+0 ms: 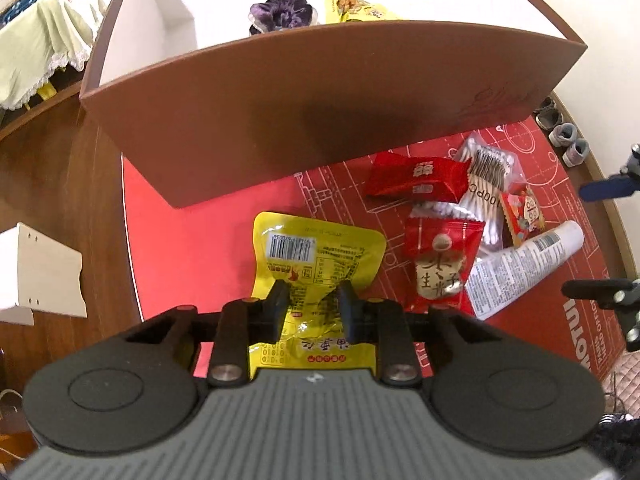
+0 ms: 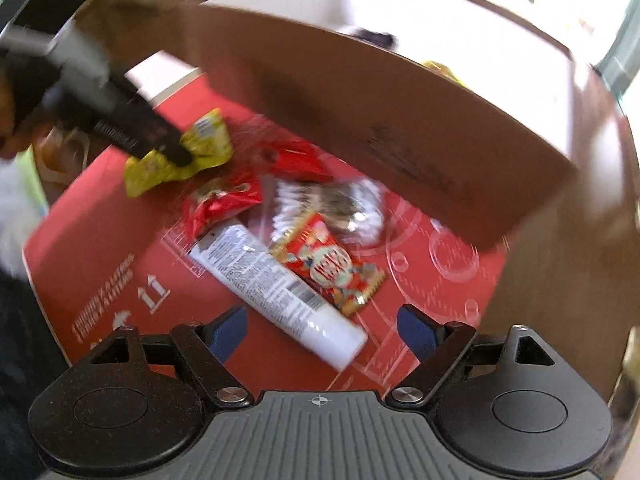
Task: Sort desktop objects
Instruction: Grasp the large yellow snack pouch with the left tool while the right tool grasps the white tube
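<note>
The brown box (image 1: pixel 320 112) fills the left wrist view from 9 to 2 o'clock, its near wall rising over the red mat (image 1: pixel 192 216). It looks to be the sorting bin, since a purple cloth item (image 1: pixel 280 14) and a yellow packet already inside (image 1: pixel 360 10) show over its rim at 12 o'clock.

On the mat at 3 o'clock lies the unsorted heap, touching and overlapping: a white tube (image 1: pixel 524 264), a bag of cotton swabs (image 1: pixel 484 172) underneath, a red wrapped packet (image 1: pixel 416 180), a red snack pouch (image 1: pixel 438 268) and a small red patterned sachet (image 1: pixel 524 212).

The yellow snack packet (image 1: pixel 316 264) sits at centre, just in front of the box wall. The left gripper (image 1: pixel 312 300) has its two black fingers pinched on the packet's crumpled middle, a grip that suits thin foil and, I judge, readies it for a lift over the wall.

The right gripper (image 2: pixel 320 332) hangs above the tube's cap end at 6 o'clock, blue fingers spread wide and holding nothing. That view is blurred, and it seems placed to take the tube next.
</note>
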